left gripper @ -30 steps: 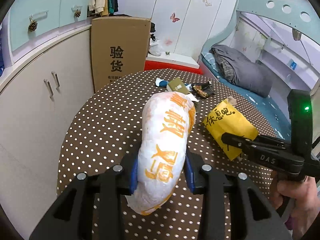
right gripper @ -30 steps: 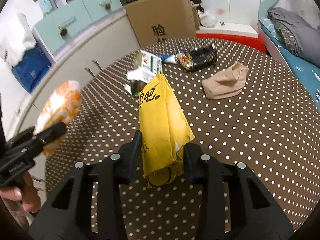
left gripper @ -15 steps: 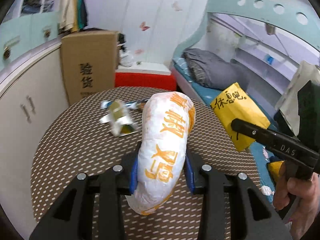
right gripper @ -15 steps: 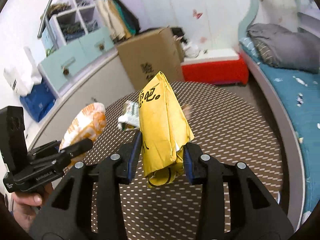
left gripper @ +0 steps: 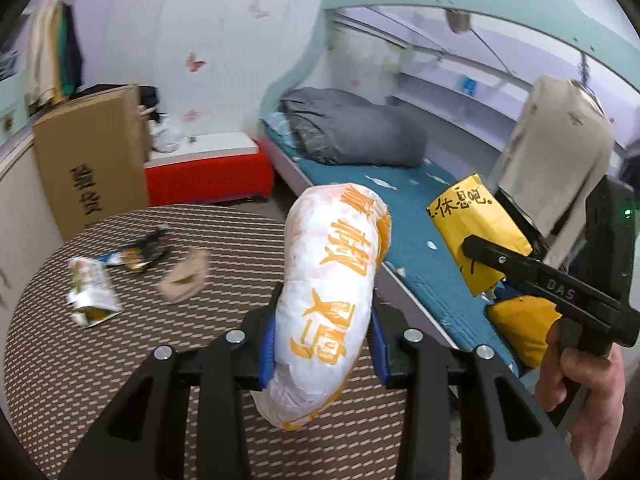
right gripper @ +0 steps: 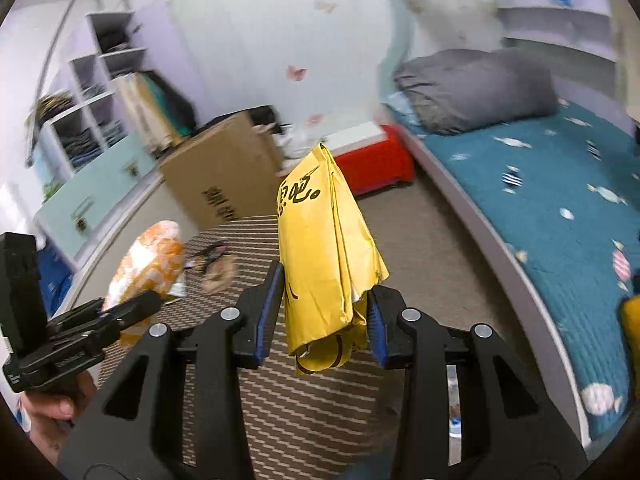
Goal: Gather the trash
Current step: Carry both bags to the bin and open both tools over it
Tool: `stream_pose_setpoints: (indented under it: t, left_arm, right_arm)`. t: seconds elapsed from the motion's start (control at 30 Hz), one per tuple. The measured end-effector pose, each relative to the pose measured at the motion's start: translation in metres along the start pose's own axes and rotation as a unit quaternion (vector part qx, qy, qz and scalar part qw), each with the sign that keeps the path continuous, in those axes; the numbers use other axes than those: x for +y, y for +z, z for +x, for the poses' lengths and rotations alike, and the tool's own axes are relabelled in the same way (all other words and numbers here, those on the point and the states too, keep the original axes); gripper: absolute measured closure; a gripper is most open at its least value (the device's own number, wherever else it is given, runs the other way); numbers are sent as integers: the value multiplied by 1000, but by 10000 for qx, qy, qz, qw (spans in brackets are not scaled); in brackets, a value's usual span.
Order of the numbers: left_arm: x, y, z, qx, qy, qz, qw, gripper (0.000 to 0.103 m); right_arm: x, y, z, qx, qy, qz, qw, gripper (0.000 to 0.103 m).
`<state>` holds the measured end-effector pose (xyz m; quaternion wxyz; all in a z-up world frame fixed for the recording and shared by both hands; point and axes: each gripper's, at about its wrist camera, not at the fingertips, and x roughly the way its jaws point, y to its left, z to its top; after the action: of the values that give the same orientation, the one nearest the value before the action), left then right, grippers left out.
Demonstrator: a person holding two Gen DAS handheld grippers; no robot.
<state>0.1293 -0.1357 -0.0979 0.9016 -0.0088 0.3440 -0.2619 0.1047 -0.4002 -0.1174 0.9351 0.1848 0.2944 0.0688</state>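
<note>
The left gripper (left gripper: 323, 344) is clamping its blue-padded fingers (left gripper: 267, 344) partway closed around the lower middle of a white and orange printed bag (left gripper: 330, 300), a puffy wrapper whose long axis is running straight out along the fingers and tilting up and away; the right gripper (right gripper: 320, 320) is doing the same with a folded yellow paper package (right gripper: 324, 256), its fingers (right gripper: 269, 312) pressing both flat sides near the lower end, the package standing nearly upright with its long axis in line with the gripper; both pieces are being held clear above the brown dotted tabletop (left gripper: 80, 360), neither touching it; seen from the left wrist, the right gripper is hanging off to the right, out over the edge of the tabletop toward the blue bed (left gripper: 404, 216), with a hand (left gripper: 580, 392) gripping its handle; farther out, three more pieces of trash are lying on the far left part of the tabletop: a crumpled white and green carton (left gripper: 90, 292), a dark snack wrapper (left gripper: 140, 250) and a tan crumpled wad (left gripper: 186, 276); these lie forward and left of the left fingers, so the left hand looks the nearer one for them, though both grippers are full; no bin is showing in either view, so I cannot tell which way the drop-off lies; behind the tabletop a cardboard box (left gripper: 88, 160) is standing against the cabinets.
</note>
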Motion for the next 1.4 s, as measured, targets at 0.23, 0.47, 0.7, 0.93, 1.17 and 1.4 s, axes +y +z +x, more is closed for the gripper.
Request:
stream_pose_setpoints:
  t: [0.23,0.47,0.7,0.93,1.17,1.4]
  left_arm:
    - [-63,0,47,276,-415,360,9981,66]
    - [-110,-6,109,753,-565,507,9943,66]
    - [-146,-27,179,1442,-522,619,9862,66]
    - [-172,-50,229,2028,-450,704,9756,66]
    - [-180,-65,268,2454,-228,737,9664,66]
    - [-186,-91,309,2952,-76,844,9517,65]
  right_arm:
    - [-88,-19,-5,181,-592,704,9956,65]
    - [-146,-47,13,491,-867,1234,9874,65]
    - [-193,-70,44,907,-1067,1586,9774,65]
    - [-236,-98,77,1303,-1161,1986,9644,63]
    - [-273,-127,109,1691,-1029,2569,9460,24]
    - [-289,-131,79,1358,-1341,2880,9384,19]
